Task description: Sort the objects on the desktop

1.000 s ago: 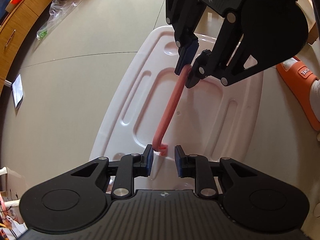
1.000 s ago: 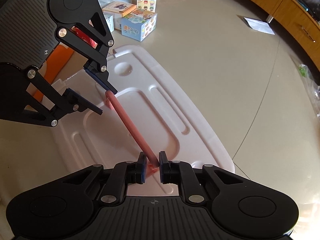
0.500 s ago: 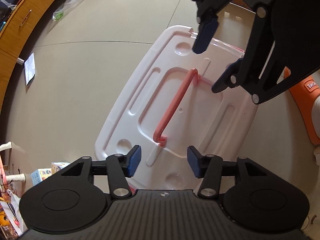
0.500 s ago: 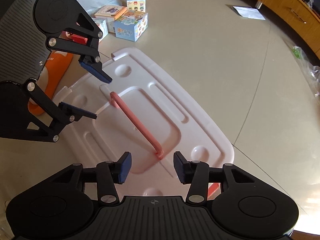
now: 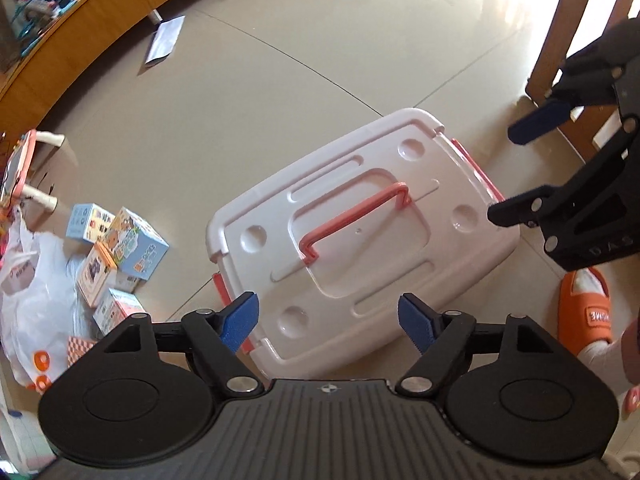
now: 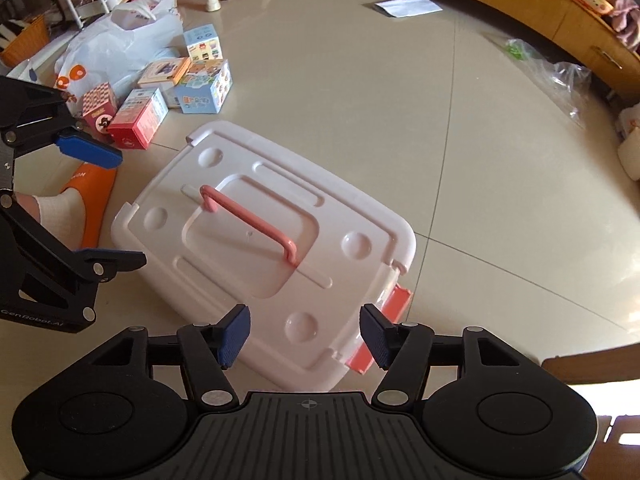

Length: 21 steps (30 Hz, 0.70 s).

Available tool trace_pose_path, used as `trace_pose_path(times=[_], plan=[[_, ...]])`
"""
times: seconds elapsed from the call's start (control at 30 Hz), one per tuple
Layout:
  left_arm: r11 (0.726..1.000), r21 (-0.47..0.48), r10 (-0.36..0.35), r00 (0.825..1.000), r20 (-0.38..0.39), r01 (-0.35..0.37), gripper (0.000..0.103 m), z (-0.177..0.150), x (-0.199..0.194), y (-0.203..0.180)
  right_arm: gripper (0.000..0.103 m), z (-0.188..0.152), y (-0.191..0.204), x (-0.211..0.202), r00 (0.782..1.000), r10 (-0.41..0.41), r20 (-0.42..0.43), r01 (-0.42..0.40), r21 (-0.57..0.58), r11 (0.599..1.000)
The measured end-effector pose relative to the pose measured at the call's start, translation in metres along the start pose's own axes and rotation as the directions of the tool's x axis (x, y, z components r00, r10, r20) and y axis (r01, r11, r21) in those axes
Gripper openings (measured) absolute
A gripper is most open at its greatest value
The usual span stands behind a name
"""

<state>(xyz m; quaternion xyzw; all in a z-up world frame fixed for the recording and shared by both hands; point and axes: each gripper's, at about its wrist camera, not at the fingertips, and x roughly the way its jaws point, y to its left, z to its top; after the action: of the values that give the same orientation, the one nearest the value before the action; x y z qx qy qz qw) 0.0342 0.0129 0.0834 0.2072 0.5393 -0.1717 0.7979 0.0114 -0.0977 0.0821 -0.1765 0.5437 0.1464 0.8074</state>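
A white storage box with a lid sits on the tiled floor, its pink handle lying free across the lid. My left gripper hovers above the box's near edge, its jaws opening, nothing between them. My right gripper also hangs above the box, its jaws opening and empty. Each gripper shows in the other's view, the right gripper at the right edge, the left gripper at the left edge. Pink latches clip the lid's short ends.
Several small colourful cartons lie on the floor beside a white plastic bag. A person's foot in an orange slipper stands next to the box. Wooden cabinets line the wall; a paper sheet lies on the floor.
Both grippers let go of the pink handle, opened wide and rose away from the lid. The handle has dropped flat onto the lid. Both views have rolled, showing more floor.
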Motion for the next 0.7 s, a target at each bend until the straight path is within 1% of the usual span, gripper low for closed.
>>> trace_pose_path(times=[0.07,0.2,0.27,0.37,0.43,0.53,0.6,0.7], plan=[[0.999,-0.046,0.012,1.000,0.006,-0.012,0.084,-0.007,-0.005,-0.006,0.058,-0.009,0.000,-0.005,1.000,0.002,0.003,-0.002,0.033,0.999],[0.994,-0.098,0.056,0.998,0.027,-0.054,0.084,-0.018,-0.009,-0.021,0.058,-0.027,-0.001,-0.009,1.000,0.019,0.004,-0.019,0.100,0.995],[0.990,-0.121,0.083,0.996,0.033,-0.078,0.084,-0.023,-0.007,-0.026,0.059,-0.035,0.000,-0.008,1.000,0.010,0.000,-0.010,0.135,0.991],[0.984,-0.160,0.089,0.995,0.039,-0.081,0.084,-0.029,-0.009,-0.032,0.063,-0.047,0.004,-0.004,1.000,-0.019,-0.014,0.021,0.176,0.984],[0.972,-0.224,0.085,0.995,0.044,-0.073,0.084,-0.034,-0.009,-0.032,0.064,-0.055,0.007,-0.001,0.999,-0.035,-0.018,0.038,0.195,0.980],[0.938,-0.345,0.061,0.997,0.047,-0.041,0.084,-0.044,-0.007,-0.029,0.066,-0.068,0.012,0.000,0.998,-0.066,-0.015,0.068,0.239,0.969],[0.923,-0.380,0.080,0.995,0.052,-0.054,0.084,-0.050,-0.007,-0.033,0.066,-0.077,0.014,0.002,0.996,-0.086,-0.013,0.086,0.267,0.960],[0.917,-0.394,0.086,0.995,0.051,-0.059,0.089,-0.058,-0.006,-0.041,0.066,-0.087,0.017,0.003,0.994,-0.104,-0.015,0.104,0.289,0.952]])
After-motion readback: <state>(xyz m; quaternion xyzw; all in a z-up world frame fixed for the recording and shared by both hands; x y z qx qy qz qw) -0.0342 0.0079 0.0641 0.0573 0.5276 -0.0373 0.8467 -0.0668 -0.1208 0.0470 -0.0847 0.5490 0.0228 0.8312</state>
